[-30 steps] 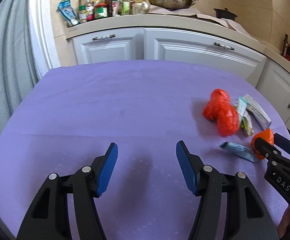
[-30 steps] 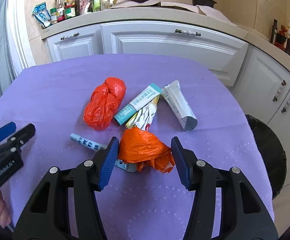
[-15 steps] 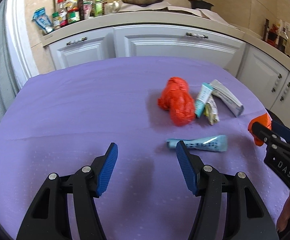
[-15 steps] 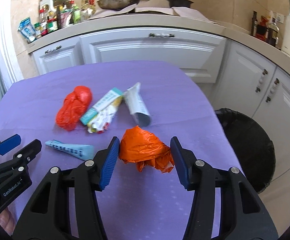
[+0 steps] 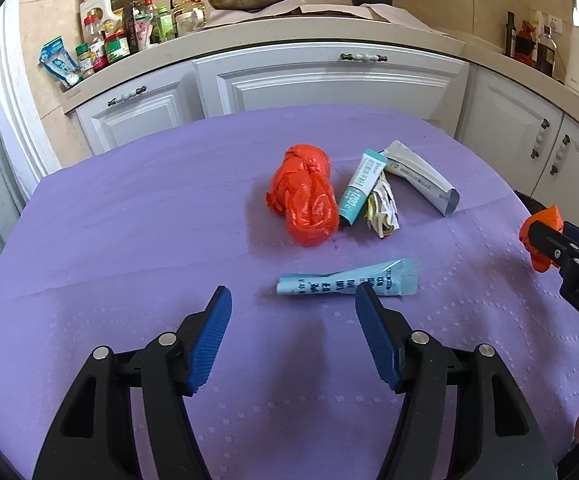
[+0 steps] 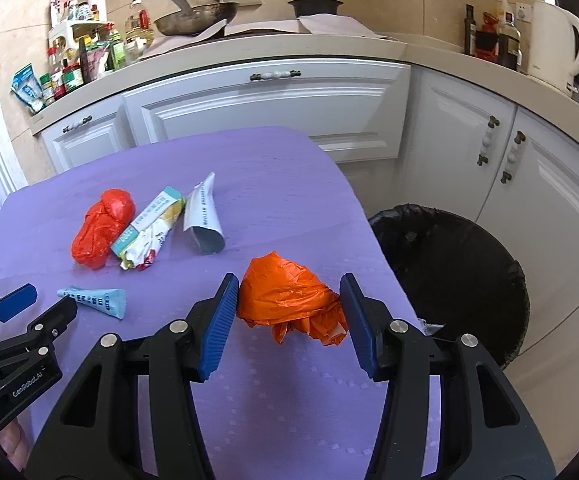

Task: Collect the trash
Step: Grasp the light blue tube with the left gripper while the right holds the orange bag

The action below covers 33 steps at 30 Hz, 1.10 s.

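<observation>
My right gripper is shut on a crumpled orange plastic bag and holds it above the purple table's right edge, near a black-lined trash bin. My left gripper is open and empty, just short of a light-blue tube. Further back lie a red plastic bag, a teal box, a crumpled wrapper and a grey-white tube. The orange bag also shows at the right edge of the left wrist view.
White kitchen cabinets stand behind the table, with a counter of bottles, jars and a pan. A white kettle stands at the right. The bin sits on the floor right of the table.
My right gripper has carried the orange bag rightward to the table edge, bringing the bin into view. My left gripper has moved right, closer to the light-blue tube.
</observation>
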{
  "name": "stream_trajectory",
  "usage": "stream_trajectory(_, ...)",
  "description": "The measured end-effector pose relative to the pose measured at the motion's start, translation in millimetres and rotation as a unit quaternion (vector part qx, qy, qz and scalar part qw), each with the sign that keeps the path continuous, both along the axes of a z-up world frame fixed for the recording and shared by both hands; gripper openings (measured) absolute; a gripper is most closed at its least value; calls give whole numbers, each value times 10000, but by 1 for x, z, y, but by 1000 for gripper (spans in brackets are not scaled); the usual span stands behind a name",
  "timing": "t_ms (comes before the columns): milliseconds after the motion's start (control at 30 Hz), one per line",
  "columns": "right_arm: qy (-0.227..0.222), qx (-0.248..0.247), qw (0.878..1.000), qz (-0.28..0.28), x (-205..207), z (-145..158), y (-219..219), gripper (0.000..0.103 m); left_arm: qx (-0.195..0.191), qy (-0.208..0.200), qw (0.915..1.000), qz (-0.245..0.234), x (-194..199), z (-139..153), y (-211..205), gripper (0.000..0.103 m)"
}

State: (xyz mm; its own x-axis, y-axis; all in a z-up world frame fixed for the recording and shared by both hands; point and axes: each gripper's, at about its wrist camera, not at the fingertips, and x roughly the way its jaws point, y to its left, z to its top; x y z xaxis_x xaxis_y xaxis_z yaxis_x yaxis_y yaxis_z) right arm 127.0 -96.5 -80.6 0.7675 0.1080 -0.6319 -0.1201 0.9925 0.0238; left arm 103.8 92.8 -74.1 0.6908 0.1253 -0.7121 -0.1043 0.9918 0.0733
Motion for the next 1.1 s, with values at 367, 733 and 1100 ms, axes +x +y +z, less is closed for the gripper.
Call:
stream_trajectory(367,20,88,9999,-63,4,-3,-9,51,286,166,9993,-198,12,-11,-5,65)
stream_trajectory(733,84,131,9998,-114,9,-7,-13,51,-4,409,9973,-613,24,-19,-8,47)
stream_trajectory(1100,118,178,9997,-114,12,-9,-13,51,31,381,9953,-890,21,-17,-17,4)
